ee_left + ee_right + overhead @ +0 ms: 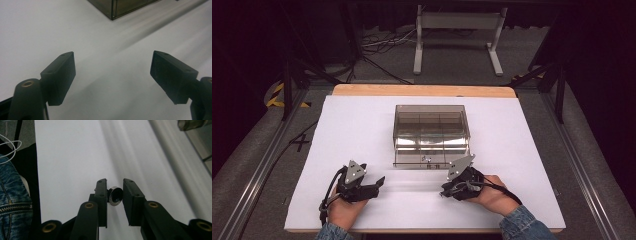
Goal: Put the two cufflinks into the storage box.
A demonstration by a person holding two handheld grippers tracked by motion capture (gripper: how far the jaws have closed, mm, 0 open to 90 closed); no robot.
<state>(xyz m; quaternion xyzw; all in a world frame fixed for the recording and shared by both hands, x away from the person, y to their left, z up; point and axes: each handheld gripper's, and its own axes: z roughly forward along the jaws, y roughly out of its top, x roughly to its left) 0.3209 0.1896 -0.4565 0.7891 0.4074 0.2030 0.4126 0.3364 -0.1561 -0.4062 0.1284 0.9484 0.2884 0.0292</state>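
Observation:
A small round metal part with a knurled rim sits pinched between the two black jaws of my right gripper, just above the white table cover. In the high view my right gripper is at the front right, pointing left, close to the pulled-out drawer of a clear smoky plastic organiser box. My left gripper rests at the front left, pointing right. Its jaws stand wide apart over bare white surface, with nothing between them.
The box stands mid-table on a white sheet; one of its corners shows ahead in the left gripper view. A small object lies in the open drawer. A denim-clad leg and the table's front edge appear beside the right gripper.

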